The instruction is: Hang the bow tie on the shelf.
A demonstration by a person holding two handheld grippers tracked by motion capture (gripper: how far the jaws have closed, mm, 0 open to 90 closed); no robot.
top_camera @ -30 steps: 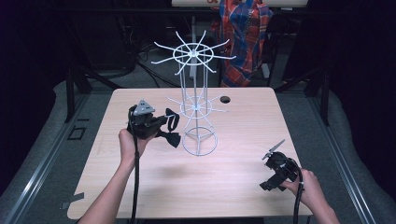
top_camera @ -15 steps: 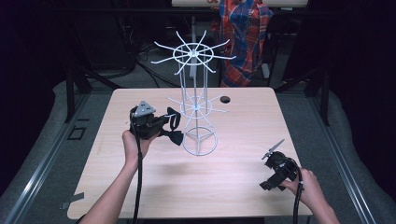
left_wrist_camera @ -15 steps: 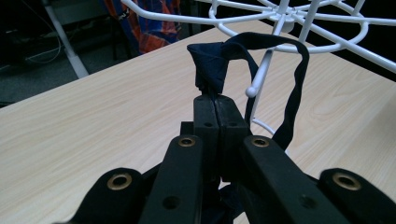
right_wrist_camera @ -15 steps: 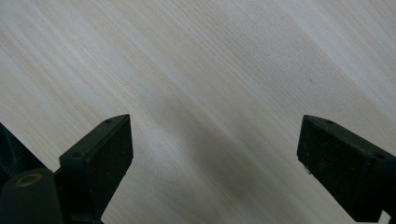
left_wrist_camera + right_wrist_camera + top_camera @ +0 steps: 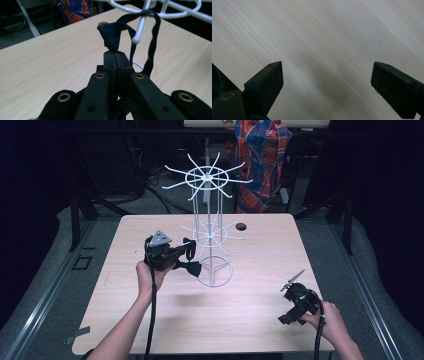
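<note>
Bow tie (image 5: 111,35), dark navy, is clamped in left claw (image 5: 115,53), jaws pressed together on the knot w/ fabric bunched just above the tips. Its strap (image 5: 152,42) loops up & over a white prong (image 5: 140,27) of the wire rack (image 5: 210,235), then hangs down right of the jaws; prong's ball tip sits inside the loop. High view: left claw (image 5: 192,256) held above the counter (image 5: 250,310), just left of rack's lower tier, bow tie (image 5: 189,267) dark beneath it, near the rack's ring base. Can't tell from high view if tie touches the base. Left hand (image 5: 147,272) wraps the grip, cable trails down along the forearm, grey 3-cornered plate on top. Rack is white, 2 tiers of radial prongs on a thin post frame, stands upright at counter center. Small dark round spot (image 5: 241,226) on counter behind rack, right of it; can't tell what it is. Right claw (image 5: 291,282) is near the front-right of counter, well apart from rack, held by right hand (image 5: 327,320). Right gripper view: right claw (image 5: 327,87) jaws spread wide apart, nothing btwn them, light wood grain beyond w/ a soft shadow. Plaid red/blue cloth (image 5: 262,155) hangs beyond the far edge of counter. Dark surroundings, grey floor at both sides.
</note>
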